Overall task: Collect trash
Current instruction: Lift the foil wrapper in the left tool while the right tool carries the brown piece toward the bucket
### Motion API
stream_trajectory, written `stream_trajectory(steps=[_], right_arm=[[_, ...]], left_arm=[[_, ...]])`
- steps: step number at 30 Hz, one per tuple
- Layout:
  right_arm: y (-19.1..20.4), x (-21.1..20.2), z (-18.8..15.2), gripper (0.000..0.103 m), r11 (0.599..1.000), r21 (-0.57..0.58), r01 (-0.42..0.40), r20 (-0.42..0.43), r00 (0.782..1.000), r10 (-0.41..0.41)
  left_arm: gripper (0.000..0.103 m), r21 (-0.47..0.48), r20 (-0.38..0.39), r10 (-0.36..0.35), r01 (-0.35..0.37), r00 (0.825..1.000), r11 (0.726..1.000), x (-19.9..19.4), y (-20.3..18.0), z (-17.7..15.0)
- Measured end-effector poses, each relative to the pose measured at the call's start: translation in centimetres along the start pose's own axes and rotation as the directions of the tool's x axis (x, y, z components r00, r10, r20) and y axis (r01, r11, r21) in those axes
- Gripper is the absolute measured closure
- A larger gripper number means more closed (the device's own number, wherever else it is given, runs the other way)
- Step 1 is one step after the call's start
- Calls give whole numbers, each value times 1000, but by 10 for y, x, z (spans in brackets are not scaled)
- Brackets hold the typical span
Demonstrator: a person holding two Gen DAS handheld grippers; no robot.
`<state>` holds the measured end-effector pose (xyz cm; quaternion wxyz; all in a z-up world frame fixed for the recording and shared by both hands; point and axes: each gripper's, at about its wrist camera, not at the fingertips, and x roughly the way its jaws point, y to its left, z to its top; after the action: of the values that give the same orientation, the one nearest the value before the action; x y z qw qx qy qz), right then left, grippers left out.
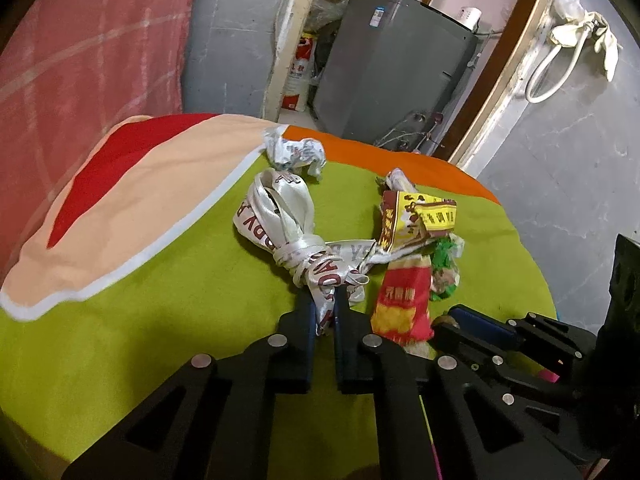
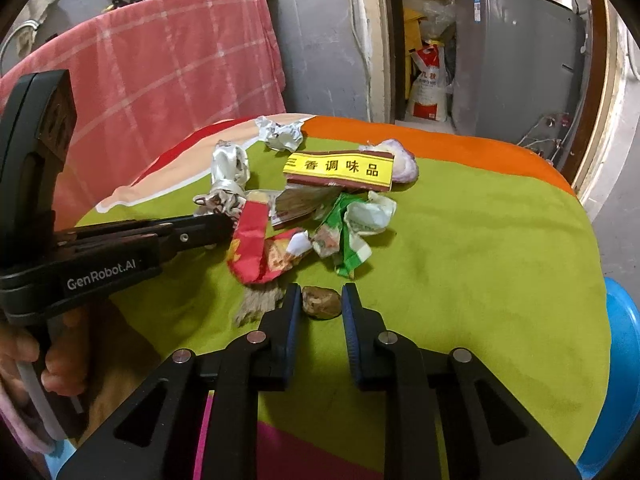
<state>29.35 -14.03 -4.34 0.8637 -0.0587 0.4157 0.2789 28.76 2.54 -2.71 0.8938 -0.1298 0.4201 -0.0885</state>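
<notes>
On the table (image 2: 500, 216), draped in a lime-green cloth with orange, red and peach patches, the trash lies in a loose heap near the middle. The left tool (image 1: 323, 312) has its jaws pinched almost together on the tail of a knotted white ribbon-like wrapper (image 1: 288, 236) printed in dark red capitals; I can make out only fragments like "DAY", not whole words. The right tool (image 2: 318, 300) sits with its jaws narrowed either side of a small brown lump (image 2: 321, 301), close against it, though I cannot tell whether the pads actually press it.

Just beyond that lump lies a crumpled red-and-yellow packet (image 2: 256, 240), with Chinese characters on it too creased to read. Behind it is a flattened yellow carton strip (image 2: 340, 168) reading "香调味品" in black. A torn green-and-white wrapper (image 2: 352, 236) lies beside the red packet, and a ball of crumpled silver foil (image 2: 282, 134) sits at the far edge of the pile.

The left tool's body, seen from the right camera, carries the white wording "GenRobot.AI", with a hand (image 2: 60, 364) gripping its handle. Past the table, a white-and-red sack (image 2: 430, 88) with Chinese print stands by a grey appliance (image 2: 516, 56).
</notes>
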Motion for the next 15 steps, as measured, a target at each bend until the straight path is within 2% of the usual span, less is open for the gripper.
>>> stream_trajectory(steps=[4,8,11,15], right_arm=[[3,-10,-8,85,1000,-3,5,35,999,-5],[1,-30,-17,85,1000,16,-6,107,994,4],[-2,-47,-23,85,999,32,-9,168,986,3],[-9,-74,-34,85,998,55,22,269,962,-36]], left_arm=[[98,-25,15,12,-12,1000,1000,-12,1,-11],[98,-13,64,39,-38,997,999,-31,-12,-24],[99,5,115,46,-46,992,999,-45,-25,-32],[99,74,207,43,-59,977,996,-61,-50,-41]])
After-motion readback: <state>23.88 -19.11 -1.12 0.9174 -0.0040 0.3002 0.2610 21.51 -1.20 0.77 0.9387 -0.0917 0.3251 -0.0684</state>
